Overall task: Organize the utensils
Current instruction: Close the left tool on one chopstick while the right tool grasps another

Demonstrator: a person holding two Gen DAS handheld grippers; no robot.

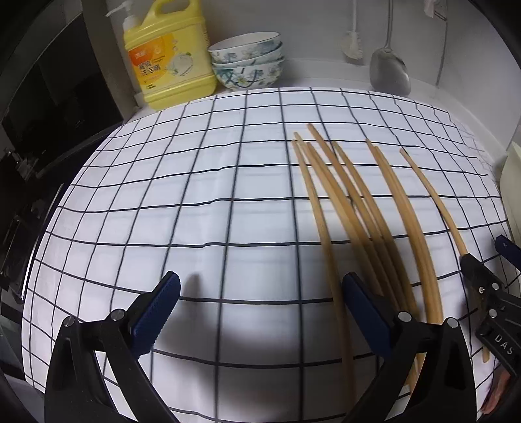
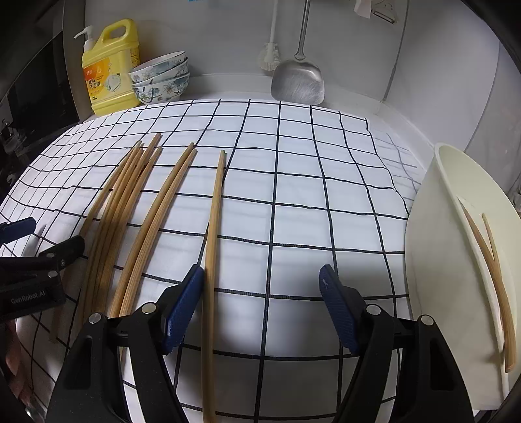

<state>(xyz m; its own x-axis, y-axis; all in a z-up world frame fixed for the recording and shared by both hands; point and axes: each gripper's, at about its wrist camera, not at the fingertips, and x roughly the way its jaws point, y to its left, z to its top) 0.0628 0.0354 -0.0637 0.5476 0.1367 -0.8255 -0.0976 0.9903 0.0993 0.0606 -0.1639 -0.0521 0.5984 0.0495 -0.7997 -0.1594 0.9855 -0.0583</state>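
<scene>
Bamboo chopsticks (image 2: 136, 208) are spread on the checked cloth (image 2: 293, 201); both the left tongs (image 1: 260, 312) and right tongs (image 2: 260, 299) are held apart, empty.

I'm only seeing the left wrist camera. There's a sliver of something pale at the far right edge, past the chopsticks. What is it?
Observer: A cream container standing just off the checked cloth.
Operator: Anything inside it?
Observer: Yes, two chopsticks in the container, crossing each other.
Operator: I see only a bit of the other gripper. Is it holding anything?
Observer: No. The right gripper is open, and the single chopstick lies on the cloth between its fingers, close by the left one.
Operator: That metal spatula at the back, how does it stand?
Observer: The spatula leans on the wall, and a peeler hangs up in the corner.
</scene>
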